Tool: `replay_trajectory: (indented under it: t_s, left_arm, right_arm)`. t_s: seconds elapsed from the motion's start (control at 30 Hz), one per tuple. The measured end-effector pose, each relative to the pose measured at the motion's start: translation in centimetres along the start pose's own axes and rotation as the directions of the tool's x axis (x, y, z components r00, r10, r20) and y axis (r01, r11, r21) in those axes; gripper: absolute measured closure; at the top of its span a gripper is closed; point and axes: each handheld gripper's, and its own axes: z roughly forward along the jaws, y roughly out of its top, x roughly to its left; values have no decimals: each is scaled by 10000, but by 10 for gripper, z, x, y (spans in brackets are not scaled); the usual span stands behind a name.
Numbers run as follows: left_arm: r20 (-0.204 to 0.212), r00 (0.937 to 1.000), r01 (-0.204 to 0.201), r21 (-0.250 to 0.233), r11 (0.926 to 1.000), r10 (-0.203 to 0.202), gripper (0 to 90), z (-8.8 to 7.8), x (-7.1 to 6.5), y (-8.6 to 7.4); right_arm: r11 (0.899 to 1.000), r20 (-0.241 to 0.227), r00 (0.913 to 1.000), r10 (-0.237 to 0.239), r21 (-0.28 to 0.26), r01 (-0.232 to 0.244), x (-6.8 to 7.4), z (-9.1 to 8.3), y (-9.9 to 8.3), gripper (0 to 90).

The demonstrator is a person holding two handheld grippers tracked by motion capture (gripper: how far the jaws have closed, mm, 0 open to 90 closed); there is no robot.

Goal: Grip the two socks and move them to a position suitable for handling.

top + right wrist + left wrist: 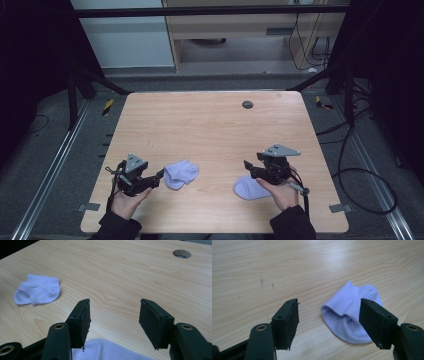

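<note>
A pale wooden counter [210,130] carries two small white socks, with a person's hands reaching in from the near edge, each holding a gripper. The left gripper [159,176] sits low at the near left, its jaws spread wide and empty, pointing toward the left sock [181,174], which lies crumpled just beside the jaw tips. In the left gripper view that gripper [329,322] frames this sock [352,315] between its open jaws: the sock lies flat on the wood beyond them, cuff opening toward the camera, partly hidden behind the right-hand jaw. The right gripper [248,168] hovers at the near right, over the far edge of the right sock [250,188], which lies under the hand. In the right gripper view its gripper [113,317] is also wide and holds nothing; the right sock [105,350] shows at the bottom edge below the jaws, and the left sock [37,292] lies well apart at the left. A round grommet [247,104] sits near the counter's far edge.
</note>
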Motion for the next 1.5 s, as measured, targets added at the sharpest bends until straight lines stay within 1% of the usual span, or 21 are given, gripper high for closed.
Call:
replay_trajectory:
  t_s: [0.17, 0.27, 0.33, 0.5, 0.6, 0.73, 0.87, 0.9, 1.03, 1.37, 1.43, 1.5]
  left_arm:
    - [-53, 10000, -58, 129, 9999, 58, 322, 2, 1, -5]
    - [-163, 9998, -144, 390, 9991, 150, 331, 6, 2, -11]
    - [-221, 9997, -125, 463, 9989, 135, 341, 8, 3, -14]
    - [-281, 9996, -68, 561, 9984, 84, 364, 11, 4, -18]
    - [-271, 9995, -141, 656, 9977, 159, 382, 12, 3, -19]
    - [-169, 9995, -259, 846, 9961, 274, 407, 18, -1, -21]
    - [-67, 9994, -337, 949, 9949, 345, 430, 20, -3, -22]
    - [-96, 9992, -380, 981, 9945, 391, 431, 21, -4, -22]
    - [10, 9992, -409, 1038, 9938, 410, 446, 24, -6, -23]
    - [216, 9978, -649, 1181, 9909, 627, 468, 30, -13, -23]
    - [214, 9980, -621, 1174, 9911, 600, 472, 31, -14, -23]
    - [233, 9978, -649, 1206, 9906, 625, 479, 33, -16, -23]
  right_arm:
    - [9996, -293, 9992, -276, 67, 279, 14, 10, 10, 441]
    - [9990, -509, 9978, -423, 144, 431, 24, 19, 15, 455]
    - [9984, -665, 9965, -511, 221, 526, 32, 26, 18, 468]
    - [9957, -1066, 9910, -804, 378, 849, 50, 44, 23, 490]
    - [9943, -1262, 9880, -895, 472, 961, 60, 54, 25, 499]
    - [9918, -1498, 9833, -1034, 585, 1132, 73, 67, 28, 517]
    - [9889, -1707, 9784, -1166, 715, 1303, 84, 79, 27, 541]
    - [9879, -1772, 9769, -1192, 770, 1345, 87, 82, 27, 545]
    - [9834, -1962, 9715, -1327, 964, 1538, 97, 94, 24, 572]
    - [9709, -2508, 9545, -1613, 1332, 1991, 122, 118, 17, 614]
    - [9702, -2546, 9533, -1624, 1350, 2014, 123, 119, 17, 618]
    - [9649, -2669, 9478, -1747, 1452, 2187, 130, 126, 15, 631]
